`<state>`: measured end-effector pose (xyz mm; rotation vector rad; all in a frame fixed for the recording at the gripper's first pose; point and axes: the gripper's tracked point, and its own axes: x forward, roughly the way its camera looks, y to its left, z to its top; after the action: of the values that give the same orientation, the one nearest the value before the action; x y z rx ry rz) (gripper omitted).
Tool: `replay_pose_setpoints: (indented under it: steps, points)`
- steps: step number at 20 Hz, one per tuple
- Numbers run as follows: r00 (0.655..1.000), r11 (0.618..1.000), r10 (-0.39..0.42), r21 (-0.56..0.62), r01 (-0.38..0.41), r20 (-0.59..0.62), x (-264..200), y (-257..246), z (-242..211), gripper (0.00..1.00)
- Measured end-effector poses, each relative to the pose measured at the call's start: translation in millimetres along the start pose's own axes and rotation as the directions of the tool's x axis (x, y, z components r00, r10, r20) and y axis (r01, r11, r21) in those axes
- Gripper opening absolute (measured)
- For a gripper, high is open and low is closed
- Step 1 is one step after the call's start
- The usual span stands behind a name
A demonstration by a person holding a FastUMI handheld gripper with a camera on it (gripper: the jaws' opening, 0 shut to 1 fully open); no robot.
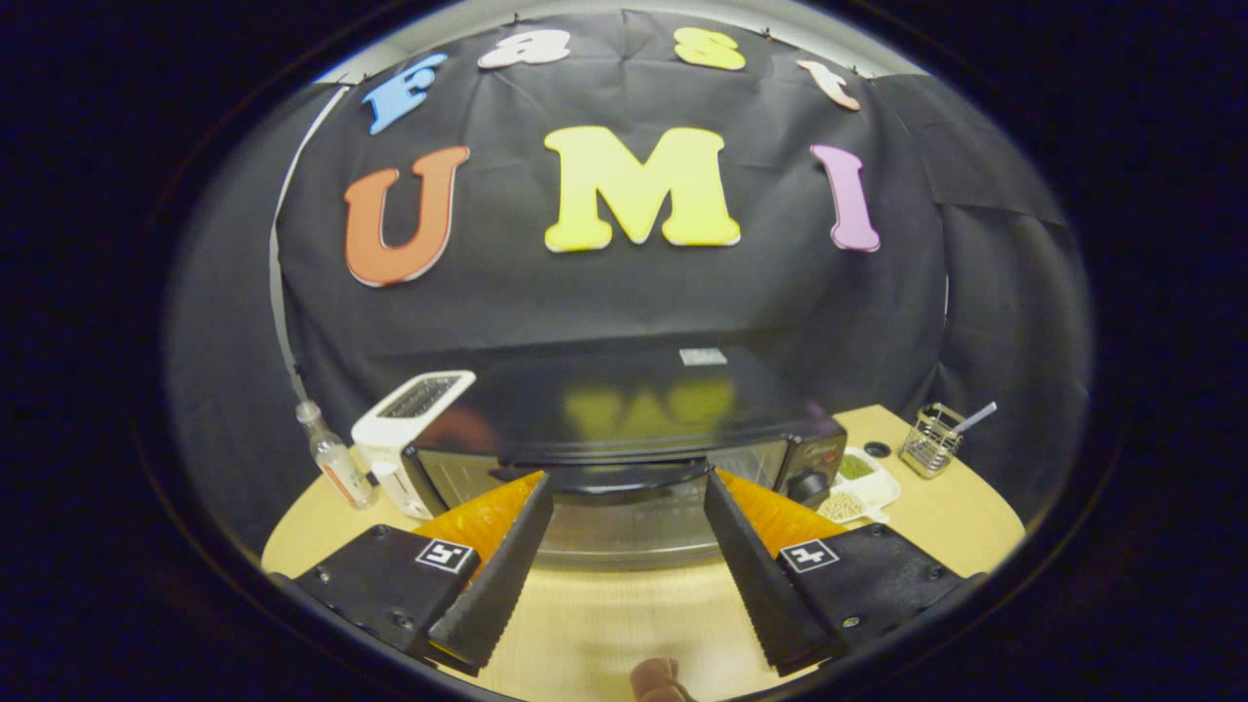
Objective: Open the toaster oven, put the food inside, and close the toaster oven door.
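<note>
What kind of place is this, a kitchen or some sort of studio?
Probably a staged kitchen corner in a recording booth: a toaster oven with its door shut, a white toaster and a utensil rack sit on a wooden table against black cloth. The gripper has open jaws near the oven's handle.

Staged kitchen booth, black cloth wall behind a light wooden table [604, 624], toaster oven [624, 429], white toaster [405, 429], clear bottle [336, 458], wire utensil holder [931, 439], dish of beans [858, 483]
</note>
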<state>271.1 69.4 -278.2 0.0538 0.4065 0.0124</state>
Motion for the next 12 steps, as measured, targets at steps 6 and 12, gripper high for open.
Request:
replay_pose_setpoints:
  steps: [6,12]
  points:
    - [0.989,0.998,0.061,0.017,-0.064,0.137,-123.4,-2.4,68.3,0.99]
    - [0.946,0.998,0.062,-0.006,-0.063,0.319,-269.8,-24.0,125.8,0.99]
